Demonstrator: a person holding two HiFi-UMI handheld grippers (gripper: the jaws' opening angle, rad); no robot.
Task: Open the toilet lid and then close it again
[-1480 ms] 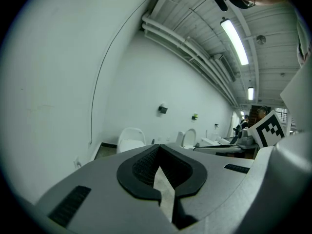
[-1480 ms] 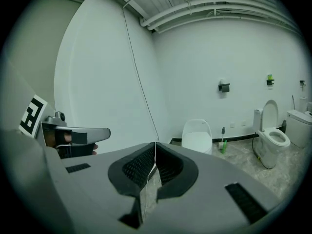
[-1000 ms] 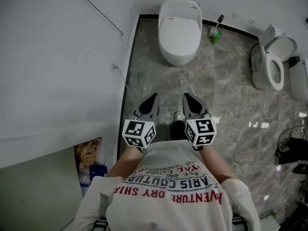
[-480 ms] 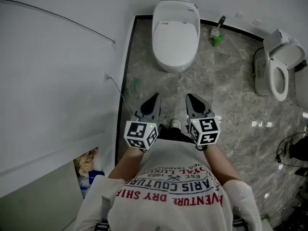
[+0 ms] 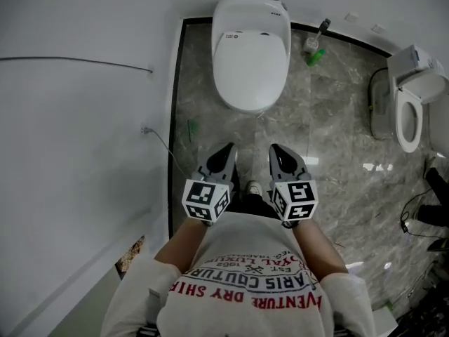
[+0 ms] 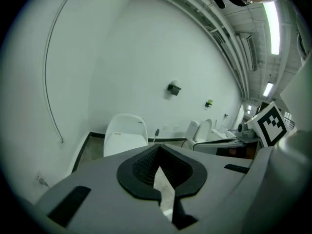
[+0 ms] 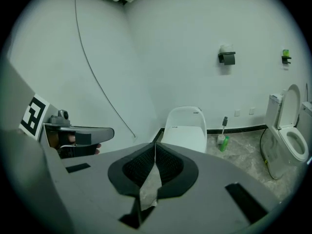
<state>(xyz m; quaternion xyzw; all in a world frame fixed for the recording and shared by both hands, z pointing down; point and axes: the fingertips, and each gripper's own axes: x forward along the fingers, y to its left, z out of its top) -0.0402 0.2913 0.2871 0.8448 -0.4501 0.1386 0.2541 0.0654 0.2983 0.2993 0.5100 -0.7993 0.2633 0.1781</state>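
Closer than a second ago, both grippers have advanced on the white oval ceramic toilet [image 5: 252, 9], and its smooth white lid [image 5: 249, 65] lies shut in the head view. The left gripper [image 5: 223, 157] and right gripper [image 5: 282, 157] hang side by side, short of the toilet's front rim and apart from it.

Left gripper view: jaws pressed together on nothing, toilet ahead, slightly left.

Right gripper view: jaws likewise together and empty, toilet straight ahead, a green bottle [image 7: 223, 143] just right of the toilet.

The toilet [image 5: 250, 48] looms larger than a second ago. The left hand-held gripper [image 5: 226, 152] and right hand-held gripper [image 5: 279, 152] are closer to its front.
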